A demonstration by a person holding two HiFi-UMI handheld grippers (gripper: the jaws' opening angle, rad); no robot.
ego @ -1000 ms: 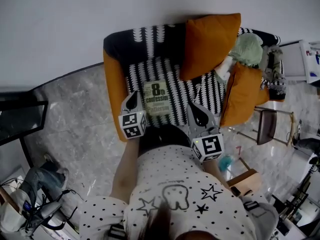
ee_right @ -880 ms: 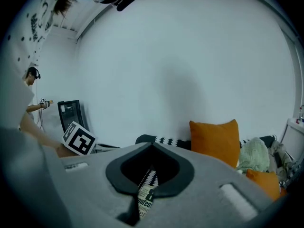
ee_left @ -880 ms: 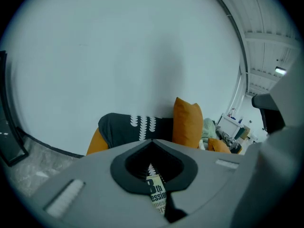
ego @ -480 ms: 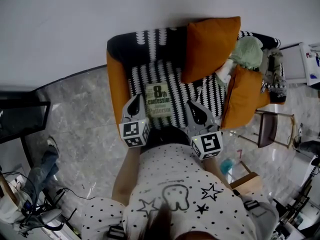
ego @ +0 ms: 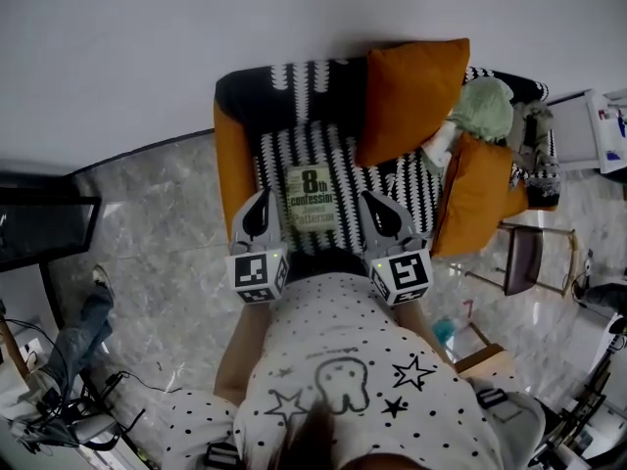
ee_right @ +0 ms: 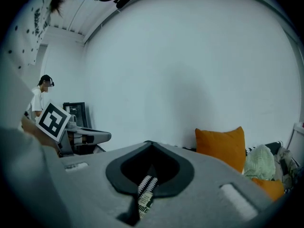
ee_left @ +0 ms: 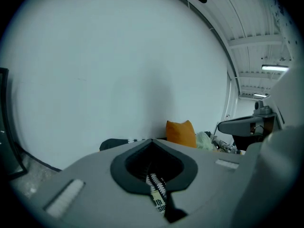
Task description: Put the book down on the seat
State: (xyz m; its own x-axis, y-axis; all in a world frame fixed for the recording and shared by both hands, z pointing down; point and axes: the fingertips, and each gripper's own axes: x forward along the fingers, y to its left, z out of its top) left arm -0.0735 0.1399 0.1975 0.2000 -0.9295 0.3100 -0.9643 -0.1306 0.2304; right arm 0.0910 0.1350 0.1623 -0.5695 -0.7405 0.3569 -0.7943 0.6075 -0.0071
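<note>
The book [ego: 313,197], pale green with a big "8th" on its cover, lies flat on the black-and-white striped seat [ego: 382,179] of the orange armchair. Neither gripper touches it. My left gripper [ego: 262,202] hangs just left of the book, my right gripper [ego: 367,200] just right of it, both near the seat's front edge and pointing at the chair back. Both have their jaws together with nothing between them. In the left gripper view [ee_left: 152,140] and the right gripper view [ee_right: 150,142], only a sliver of the book [ee_left: 159,204] [ee_right: 144,202] shows through the slit under the closed jaws.
An orange cushion [ego: 411,96] leans on the chair back, a second one [ego: 480,189] on the right arm, with a pale green plush [ego: 485,106] between them. A small stool [ego: 524,248] stands right of the chair, a dark cabinet [ego: 39,228] at the far left. A person [ee_right: 42,99] stands across the room.
My left gripper has lifted and drawn back toward my body, away from the seat. The right gripper has barely shifted. The book has stayed flat on the seat.
</note>
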